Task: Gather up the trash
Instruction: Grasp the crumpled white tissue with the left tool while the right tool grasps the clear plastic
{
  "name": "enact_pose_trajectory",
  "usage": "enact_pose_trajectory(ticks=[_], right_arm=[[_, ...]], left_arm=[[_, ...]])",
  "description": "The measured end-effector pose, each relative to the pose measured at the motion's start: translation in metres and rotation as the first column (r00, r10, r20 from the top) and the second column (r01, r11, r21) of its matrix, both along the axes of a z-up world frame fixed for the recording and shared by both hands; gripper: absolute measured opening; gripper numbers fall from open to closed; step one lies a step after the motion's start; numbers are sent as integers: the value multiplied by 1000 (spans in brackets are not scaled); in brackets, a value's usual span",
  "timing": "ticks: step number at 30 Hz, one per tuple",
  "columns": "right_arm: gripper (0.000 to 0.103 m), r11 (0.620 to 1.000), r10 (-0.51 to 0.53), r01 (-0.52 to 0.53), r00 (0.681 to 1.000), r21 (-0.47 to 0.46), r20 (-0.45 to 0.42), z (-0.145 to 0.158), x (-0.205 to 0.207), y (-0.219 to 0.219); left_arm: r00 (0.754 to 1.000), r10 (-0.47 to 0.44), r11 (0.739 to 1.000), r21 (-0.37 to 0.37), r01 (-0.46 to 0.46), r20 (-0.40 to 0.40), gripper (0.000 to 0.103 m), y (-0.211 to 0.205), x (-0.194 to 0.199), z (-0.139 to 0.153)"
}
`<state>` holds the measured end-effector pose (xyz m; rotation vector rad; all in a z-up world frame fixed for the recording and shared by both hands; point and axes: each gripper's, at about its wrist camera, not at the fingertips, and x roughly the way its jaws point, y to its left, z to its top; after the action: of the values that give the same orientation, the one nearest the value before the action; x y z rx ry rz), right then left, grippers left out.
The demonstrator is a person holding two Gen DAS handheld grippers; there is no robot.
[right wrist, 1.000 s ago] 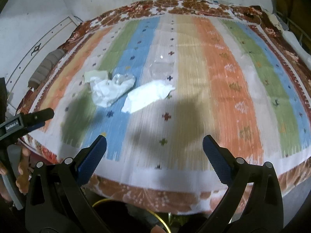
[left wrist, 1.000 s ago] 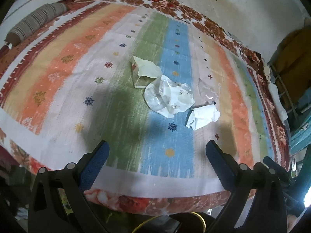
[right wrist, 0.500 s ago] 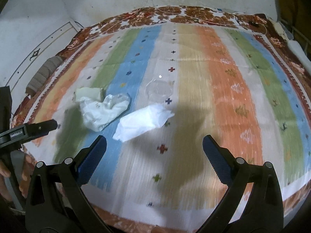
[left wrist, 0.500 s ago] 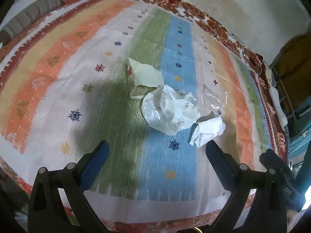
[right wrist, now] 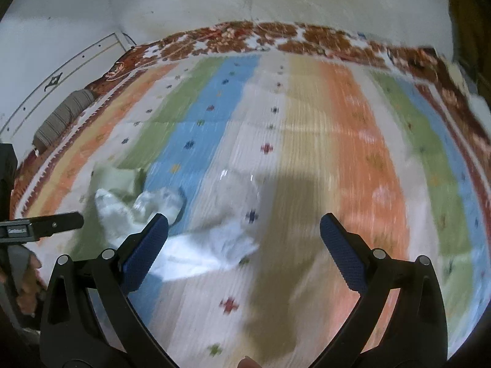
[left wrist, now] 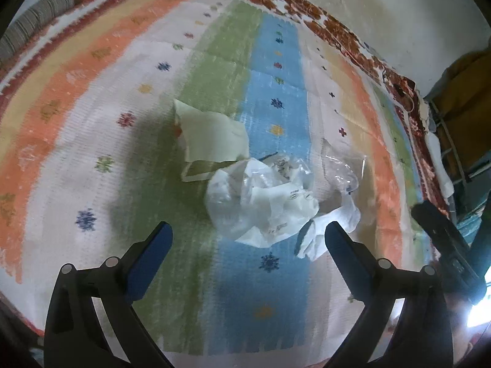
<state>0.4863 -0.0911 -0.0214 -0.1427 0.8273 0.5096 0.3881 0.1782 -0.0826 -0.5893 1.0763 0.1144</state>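
Several pieces of trash lie on a striped bedspread (left wrist: 92, 70). A pale green paper (left wrist: 211, 136) lies farthest back, a crumpled white plastic bag (left wrist: 264, 202) in the middle, a white tissue wad (left wrist: 334, 224) at its right and a clear plastic wrapper (left wrist: 343, 168) behind that. My left gripper (left wrist: 247, 245) is open, with the bag just ahead of its fingertips. My right gripper (right wrist: 244, 233) is open above the tissue wad (right wrist: 211, 254); the bag (right wrist: 135, 211), green paper (right wrist: 118, 179) and clear wrapper (right wrist: 242, 187) show blurred.
The bedspread (right wrist: 353, 153) has a red floral border and ends near white walls. A grey rolled bolster (right wrist: 63, 116) lies at the far left edge. Furniture and yellow cloth (left wrist: 463, 92) stand at the right.
Both grippers have moved forward and lower toward the trash pile, which now looks larger and closer. Both stay open. The trash has not moved.
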Motion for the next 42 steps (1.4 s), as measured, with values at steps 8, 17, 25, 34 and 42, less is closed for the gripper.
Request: enact_pose_trajectory(ticks=[8,17,25,34,42], right_arm=[[94,997,43,-42,999,-60,7,-13,37,21],[85,970,184,-183,983,-158,-13,-25,65,48],[70,926,273,-281,960,-252,-67,-43,79,76],[48,908,256,-290,955,-301,-148,-64,95,88],[13,924,220,-261,960,-281,-170,-69,89,78]], left_arm=[[999,0,1000,6,0,-39,97,4,23,-14],[997,18,992,-123,-28,-80,97,19,38,-29],[995,-10,987,-160,-6,-102,96,11,49,-30],[990,-6,994,-113,-10,-139,89,3,54,-44],[989,-7,996,-84,-6,-150,45,4,53,-48]])
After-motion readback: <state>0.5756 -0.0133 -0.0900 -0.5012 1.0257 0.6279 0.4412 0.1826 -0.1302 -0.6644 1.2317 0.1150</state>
